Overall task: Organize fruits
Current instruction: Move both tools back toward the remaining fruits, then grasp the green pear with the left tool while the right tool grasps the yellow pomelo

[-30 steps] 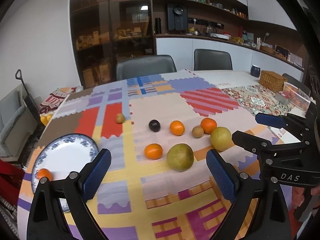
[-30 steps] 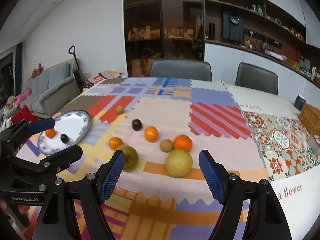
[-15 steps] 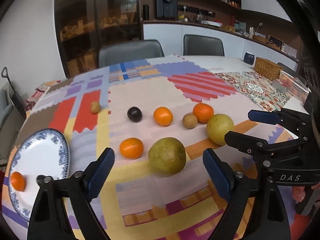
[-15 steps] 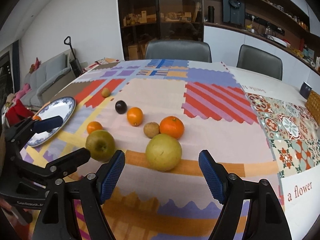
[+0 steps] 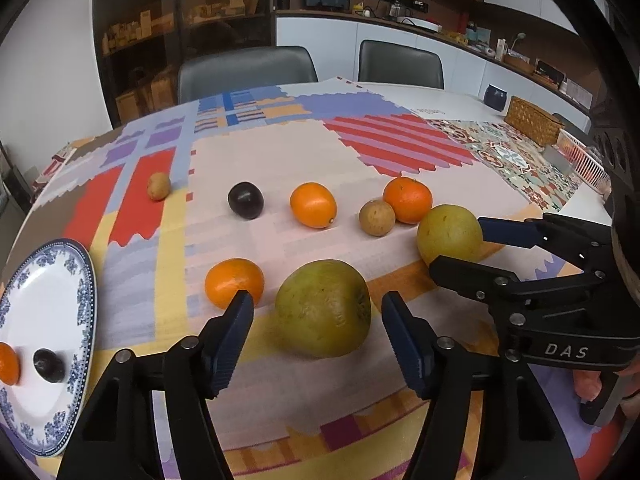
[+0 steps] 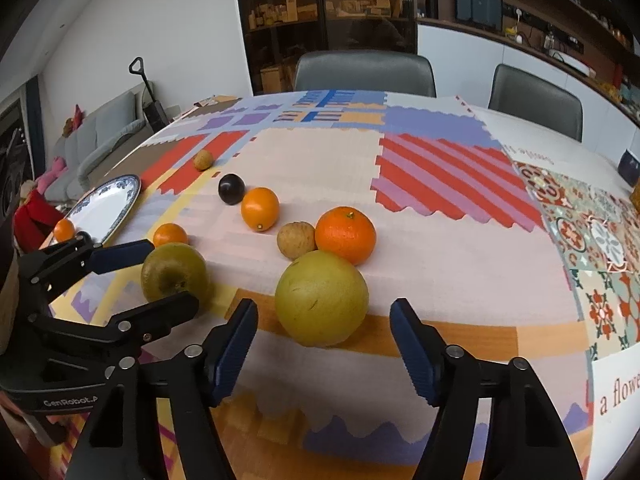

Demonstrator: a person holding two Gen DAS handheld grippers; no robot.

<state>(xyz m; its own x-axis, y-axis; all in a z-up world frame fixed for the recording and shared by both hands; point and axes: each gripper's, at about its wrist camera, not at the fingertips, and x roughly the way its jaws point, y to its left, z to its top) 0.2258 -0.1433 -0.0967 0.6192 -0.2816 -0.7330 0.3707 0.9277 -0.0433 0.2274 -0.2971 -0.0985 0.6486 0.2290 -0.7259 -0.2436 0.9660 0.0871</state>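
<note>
- The left gripper [image 5: 317, 342] has its jaws spread wide on either side of a dull green pear-like fruit [image 5: 323, 308], which sits on the tablecloth [image 5: 280, 152] between the blue pads without touching them.
- The right gripper [image 6: 323, 346] is likewise wide apart, its pads flanking a large yellow-green round fruit [image 6: 321, 297] that rests free on the cloth.
- Just beyond that yellow-green fruit, and touching or nearly touching it, lie a bright orange [image 6: 345, 234] and, to its left, a small tan fruit [image 6: 296, 240].
- Farther left stand an oval orange fruit [image 6: 260, 208] and a dark plum [image 6: 231, 188], close together.
- A small orange [image 5: 234, 283] lies just left of the green fruit, partly behind the left gripper's left pad.
- A small brown fruit [image 5: 159, 186] sits alone on the far left, on a red patch of the cloth.
- At the near left edge of the table a blue-and-white plate [image 5: 48, 300] holds a small orange fruit [image 5: 8, 363] and a small dark fruit [image 5: 49, 365], side by side.
- Two grey chairs [image 6: 364, 72] stand at the far side; a wicker basket [image 5: 532, 121] is far right.
</note>
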